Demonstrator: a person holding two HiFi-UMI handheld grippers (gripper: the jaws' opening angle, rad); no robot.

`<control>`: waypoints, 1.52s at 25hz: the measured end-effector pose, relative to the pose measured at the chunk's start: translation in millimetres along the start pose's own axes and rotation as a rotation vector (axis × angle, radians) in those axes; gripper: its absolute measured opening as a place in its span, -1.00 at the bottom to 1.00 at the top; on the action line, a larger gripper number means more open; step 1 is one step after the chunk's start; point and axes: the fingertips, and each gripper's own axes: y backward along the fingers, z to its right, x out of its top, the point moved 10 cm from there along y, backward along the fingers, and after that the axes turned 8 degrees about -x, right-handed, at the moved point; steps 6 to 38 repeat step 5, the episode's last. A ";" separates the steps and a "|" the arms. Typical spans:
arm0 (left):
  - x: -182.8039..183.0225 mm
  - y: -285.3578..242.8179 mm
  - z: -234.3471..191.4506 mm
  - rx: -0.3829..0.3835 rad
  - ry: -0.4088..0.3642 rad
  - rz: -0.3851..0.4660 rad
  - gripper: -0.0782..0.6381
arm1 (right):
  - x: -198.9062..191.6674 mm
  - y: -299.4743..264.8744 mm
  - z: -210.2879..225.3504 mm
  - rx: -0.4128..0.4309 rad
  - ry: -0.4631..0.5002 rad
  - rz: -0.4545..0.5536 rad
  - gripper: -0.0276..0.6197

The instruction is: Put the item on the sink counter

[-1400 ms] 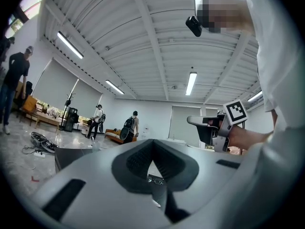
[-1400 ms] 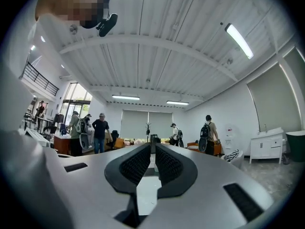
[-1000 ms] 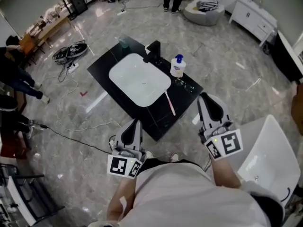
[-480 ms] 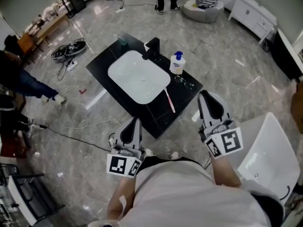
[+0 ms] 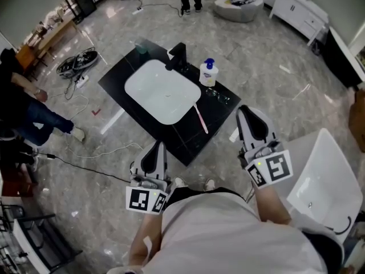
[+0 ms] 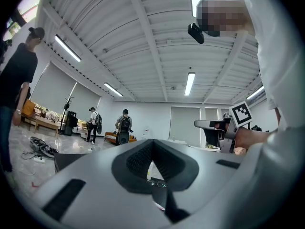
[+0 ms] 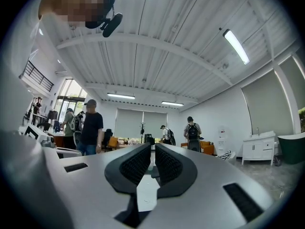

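A black sink counter stands on the floor ahead, with a white basin and a black faucet. On it are a soap bottle with a blue pump, a pink toothbrush, a pair of glasses and a green cup. My left gripper is shut and empty just short of the counter's near corner. My right gripper is shut and empty off the counter's right edge. Under the left gripper pads the glasses show. The right gripper holds nothing.
A white moulded basin lies on the floor at the right, close to my right arm. Cables lie on the floor at the left. A person walks at the left edge; another stands at the far end. A white cabinet stands far right.
The counter has drifted slightly left and up in the head view. The person at the left has walked further into view. Both grippers stay shut in nearly the same places.
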 end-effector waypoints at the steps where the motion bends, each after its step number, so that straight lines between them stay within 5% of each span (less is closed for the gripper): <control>1: 0.1 -0.8 -0.7 -0.001 -0.001 0.000 -0.77 | 0.0 -0.5 0.8 -0.002 0.002 -0.001 -0.74; 38: 0.8 -3.1 -4.4 -0.004 -0.007 -0.001 -0.77 | 0.8 -3.2 4.2 -0.012 0.010 0.000 -0.74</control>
